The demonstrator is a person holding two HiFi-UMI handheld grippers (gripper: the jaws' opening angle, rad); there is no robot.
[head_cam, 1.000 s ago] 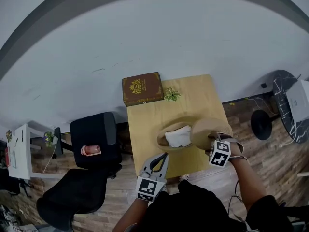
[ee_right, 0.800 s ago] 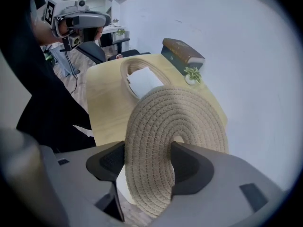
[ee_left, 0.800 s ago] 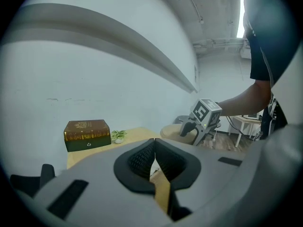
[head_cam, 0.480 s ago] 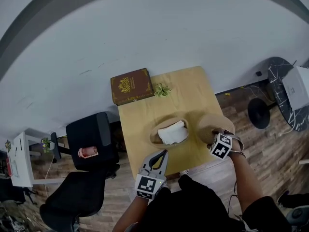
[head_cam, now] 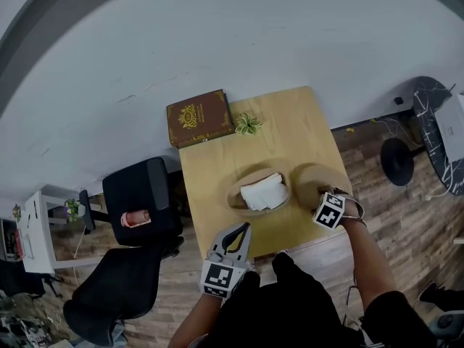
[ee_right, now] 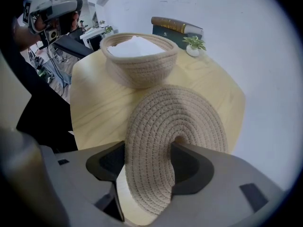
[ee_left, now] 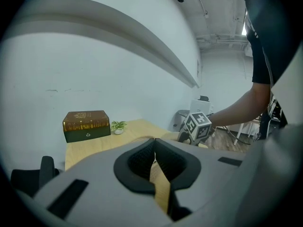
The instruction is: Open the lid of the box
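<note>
The lid (ee_right: pixel 170 126), a round disc of coiled tan rope, is off the box and held on edge in the right gripper (ee_right: pixel 149 164). The gripper's 2 jaws are clamped on the disc's near rim, with 1 dark pad on each face, and the rope buckles where the right-hand pad presses in. The lid's lowest part is cut off behind the gripper's grey body. Its far half fans out over the yellow wooden table (ee_right: pixel 94 103); whether it touches the wood cannot be told.

The box (ee_right: pixel 139 70), a matching rope basket, stands open just beyond the lid and apart from it, near the middle of the table. A white cloth (ee_right: pixel 135 46) fills it to the rim and hides anything beneath.

In the head view the lid sits just right of the box, and the right gripper's jaws are hidden under its marker cube (head_cam: pixel 330 210). The left gripper (ee_left: pixel 154 148) is at the table's near edge, clear of the box. Its 2 jaws meet at the tips with nothing between them.

At the table's far edge lie a brown book-shaped case (head_cam: pixel 199 117) and, beside it, a small green plant (head_cam: pixel 247 124). 2 black chairs (head_cam: pixel 141 201) stand left of the table. The person's dark torso covers the bottom of the head view.
</note>
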